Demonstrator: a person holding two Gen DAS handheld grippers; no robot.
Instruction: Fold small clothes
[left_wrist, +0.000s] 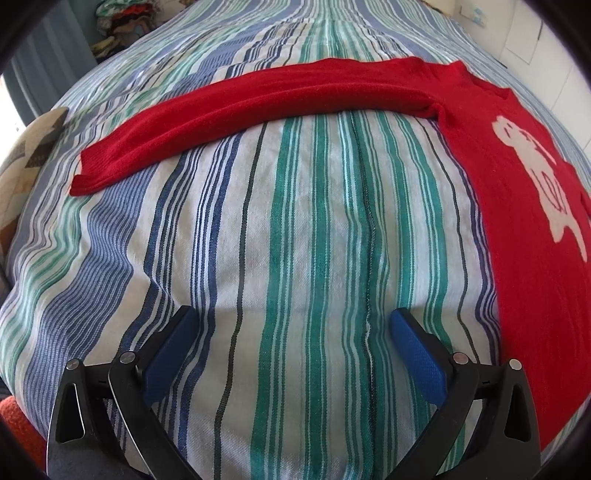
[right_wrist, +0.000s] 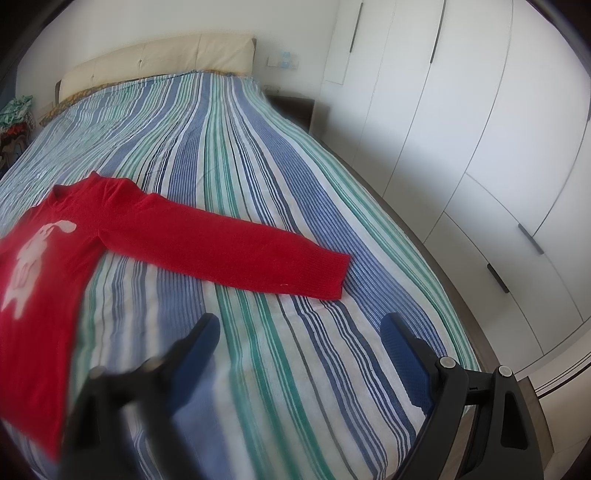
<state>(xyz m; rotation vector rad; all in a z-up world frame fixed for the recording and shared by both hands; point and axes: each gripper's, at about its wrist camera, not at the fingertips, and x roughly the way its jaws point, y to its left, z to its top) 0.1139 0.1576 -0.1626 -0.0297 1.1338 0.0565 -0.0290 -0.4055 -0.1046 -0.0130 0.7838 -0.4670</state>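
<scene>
A small red sweater (left_wrist: 517, 221) with a white figure on its chest lies flat on the striped bedspread (left_wrist: 295, 258). Its left sleeve (left_wrist: 236, 110) stretches out to the left, its cuff at far left. In the right wrist view the sweater (right_wrist: 48, 280) lies at the left, and its other sleeve (right_wrist: 236, 251) reaches right to a cuff. My left gripper (left_wrist: 291, 325) is open and empty above the bedspread, below the sleeve. My right gripper (right_wrist: 299, 328) is open and empty, just short of the sleeve cuff.
The bed's cream headboard (right_wrist: 159, 59) is at the back. White wardrobe doors (right_wrist: 461, 129) stand along the right side of the bed. A pile of clothes (left_wrist: 122, 22) sits beyond the bed's far left. A patterned cushion (left_wrist: 29, 155) lies at the left edge.
</scene>
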